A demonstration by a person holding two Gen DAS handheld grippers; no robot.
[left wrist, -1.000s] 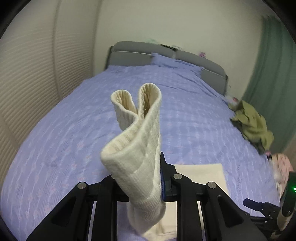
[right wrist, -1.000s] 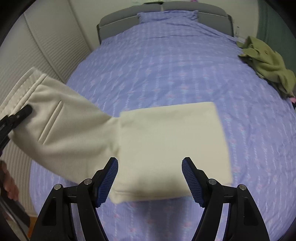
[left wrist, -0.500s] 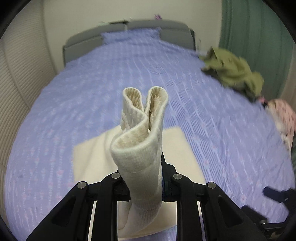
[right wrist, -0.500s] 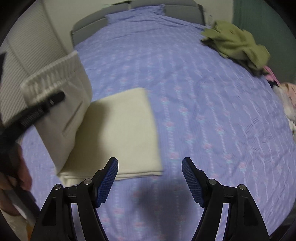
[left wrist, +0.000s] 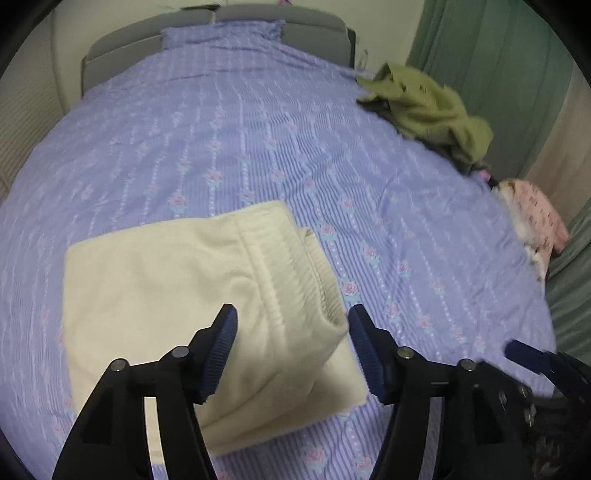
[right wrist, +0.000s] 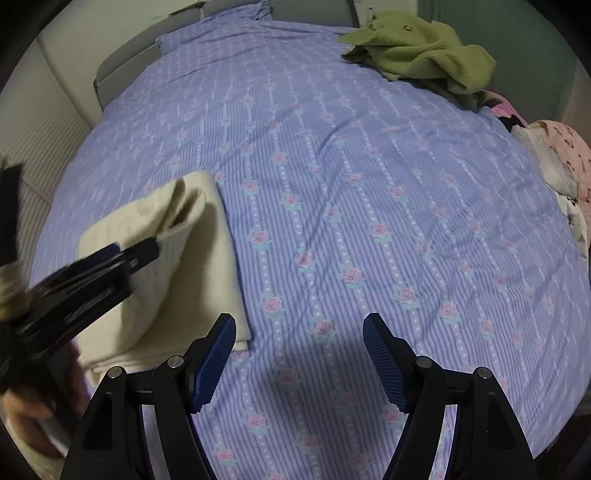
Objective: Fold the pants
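**Folded pants on bed, both grippers apart**

Bedroom scene: lavender striped bedspread with a rose print fills both views.

Cream pants lie folded in a thick stack on the bedspread, at about 8 o'clock in the left wrist view. Ribbed waistband sits on top along the stack's right edge, and the top layer bulges up there (not pressed flat). In the right wrist view the same pants show at 9 o'clock, with the top layer's edge open and raised.

Left gripper hangs over the near right part of the stack, jaws spread wide with nothing between them. Its blue ribbed pads are clear of the fabric as far as can be seen. In the right wrist view it is blurred at the left edge, in front of the pants.

Right gripper is also spread apart, holding nothing, over bare bedspread just right of the pants.

Further out: green garment crumpled at 1 o'clock near the bed edge; pink garment at 3 o'clock. Grey headboard at 12, green curtain at 2.
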